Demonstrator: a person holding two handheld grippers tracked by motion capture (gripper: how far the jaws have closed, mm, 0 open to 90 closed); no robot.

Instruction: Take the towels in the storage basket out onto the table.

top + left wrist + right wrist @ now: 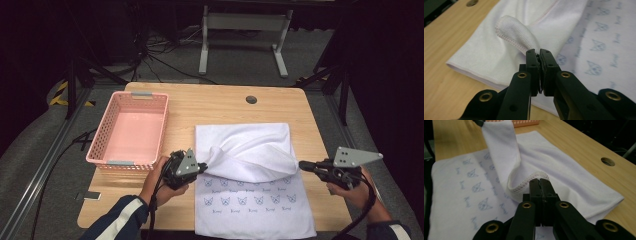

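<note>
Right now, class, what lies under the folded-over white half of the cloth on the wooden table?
Under the fold lies the cloth's blue-cat-printed side; how far the print runs beneath is covered.

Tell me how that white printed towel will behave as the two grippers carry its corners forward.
The towel is probably floppy: between the left gripper and right gripper it sags in a soft fold. It likely weighs little, since pinched corners alone lift it. It seems unlikely to slip; the stitched hem sits in shut jaws.
</note>
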